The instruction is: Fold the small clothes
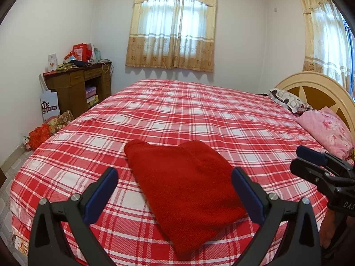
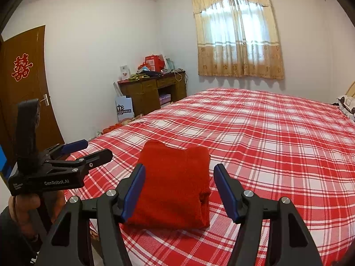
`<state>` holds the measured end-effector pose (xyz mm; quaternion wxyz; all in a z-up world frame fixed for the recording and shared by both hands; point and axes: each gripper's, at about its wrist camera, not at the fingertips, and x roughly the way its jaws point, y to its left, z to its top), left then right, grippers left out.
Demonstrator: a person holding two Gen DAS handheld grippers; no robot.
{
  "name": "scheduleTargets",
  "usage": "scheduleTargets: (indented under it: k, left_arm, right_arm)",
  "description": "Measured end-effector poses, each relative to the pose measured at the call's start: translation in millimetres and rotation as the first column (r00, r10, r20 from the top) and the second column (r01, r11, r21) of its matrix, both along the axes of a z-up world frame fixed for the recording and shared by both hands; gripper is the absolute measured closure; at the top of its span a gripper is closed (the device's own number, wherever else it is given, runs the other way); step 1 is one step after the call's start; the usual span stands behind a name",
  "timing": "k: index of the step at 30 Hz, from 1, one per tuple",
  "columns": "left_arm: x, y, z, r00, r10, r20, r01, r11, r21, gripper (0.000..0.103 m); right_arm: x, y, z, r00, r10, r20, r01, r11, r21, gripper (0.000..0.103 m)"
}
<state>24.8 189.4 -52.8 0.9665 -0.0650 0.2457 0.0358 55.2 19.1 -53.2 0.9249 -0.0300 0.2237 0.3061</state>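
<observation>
Grippers first: your left gripper [image 1: 175, 180] hangs over the near edge of the bed with its two blue-padded fingers spread wide and nothing pressed between them. Your right gripper [image 2: 179, 178] is in the same state, jaws apart, pads touching nothing. Both point forward and a little downward, side by side, each showing at the edge of the other's view. Between and just beyond your fingers lies the red garment [image 1: 186, 190], a fuzzy knitted piece folded into a compact rectangle, flat on the bedspread [image 1: 199, 115] close to the near edge. From the right wrist view it sits square ahead, with a thicker folded edge along its right side; from the left wrist view it runs diagonally, its far end rounded. Neither gripper touches it. The bedspread is a red and white check, smooth across most of the bed. At the far right you have a pink flowered pillow [image 1: 328, 130] and a patterned pillow [image 1: 286, 99] against the cream headboard [image 1: 315, 82]. Beyond the bed's left side stands a dark wooden desk [image 1: 77, 86] piled with red boxes and oddments, with a white paper bag [image 1: 50, 107] leaning beside it. A curtained window [image 1: 175, 26] fills the far wall, and a brown door [image 2: 24, 84] with a red paper emblem shows on the left.
</observation>
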Motion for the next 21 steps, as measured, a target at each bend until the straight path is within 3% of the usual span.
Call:
scheduleTargets:
  k: [21]
  left_arm:
    - [1.4,7.8,-4.9,0.997,0.071,-0.003,-0.071,0.995,0.067,0.0]
  right_arm:
    - [-3.4,6.0,-7.0,1.0,0.031,0.001,-0.031,0.999,-0.018,0.038]
